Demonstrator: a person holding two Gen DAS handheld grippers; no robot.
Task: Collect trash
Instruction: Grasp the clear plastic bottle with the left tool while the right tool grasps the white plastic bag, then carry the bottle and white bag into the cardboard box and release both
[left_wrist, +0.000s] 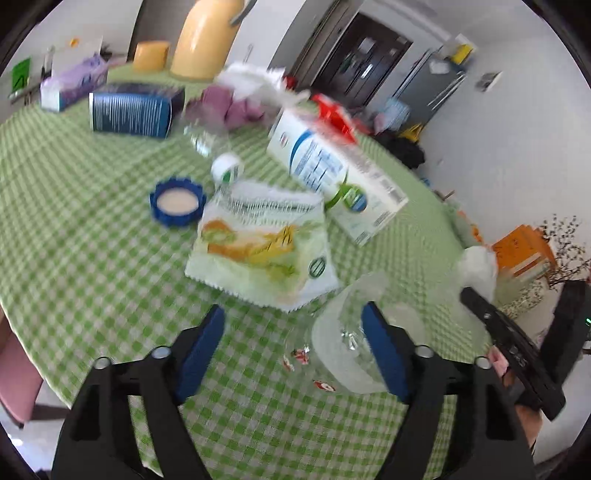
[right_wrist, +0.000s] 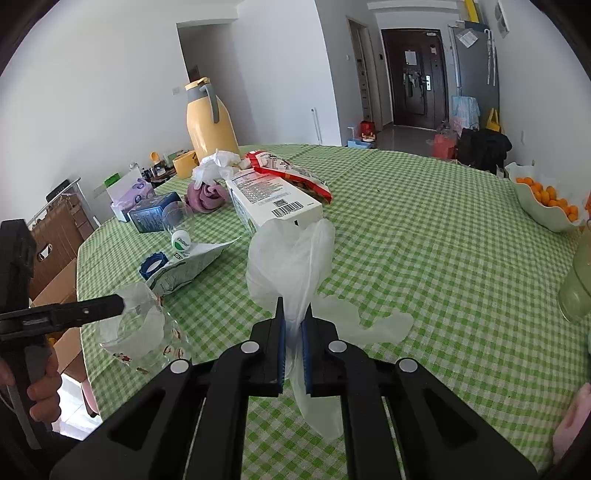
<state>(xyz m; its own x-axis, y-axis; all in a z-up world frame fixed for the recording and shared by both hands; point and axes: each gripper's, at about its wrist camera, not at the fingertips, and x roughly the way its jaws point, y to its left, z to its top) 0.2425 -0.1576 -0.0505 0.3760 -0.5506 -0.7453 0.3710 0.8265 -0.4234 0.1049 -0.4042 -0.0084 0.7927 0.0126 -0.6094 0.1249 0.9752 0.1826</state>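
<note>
Trash lies on a green checked tablecloth (left_wrist: 74, 258). My left gripper (left_wrist: 293, 314) is open, its right finger inside the mouth of a clear plastic bag (left_wrist: 347, 350) with printed candy wrappers. Ahead lie a snack packet (left_wrist: 258, 247), a blue lid (left_wrist: 177, 201), a small white bottle (left_wrist: 226, 168) and a white carton (left_wrist: 332, 173). My right gripper (right_wrist: 293, 314) is shut on a crumpled translucent plastic glove (right_wrist: 291, 262) and holds it above the table. The clear bag (right_wrist: 136, 328) and the left gripper's finger (right_wrist: 88, 310) show at the left there.
A yellow thermos (right_wrist: 208, 122), tissue box (right_wrist: 129, 195), dark blue box (right_wrist: 153, 214), purple cloth (right_wrist: 207, 197), red snack bag (right_wrist: 291, 173) and clear glass (right_wrist: 175, 218) stand at the far side. A bowl of oranges (right_wrist: 543, 203) sits at the right edge.
</note>
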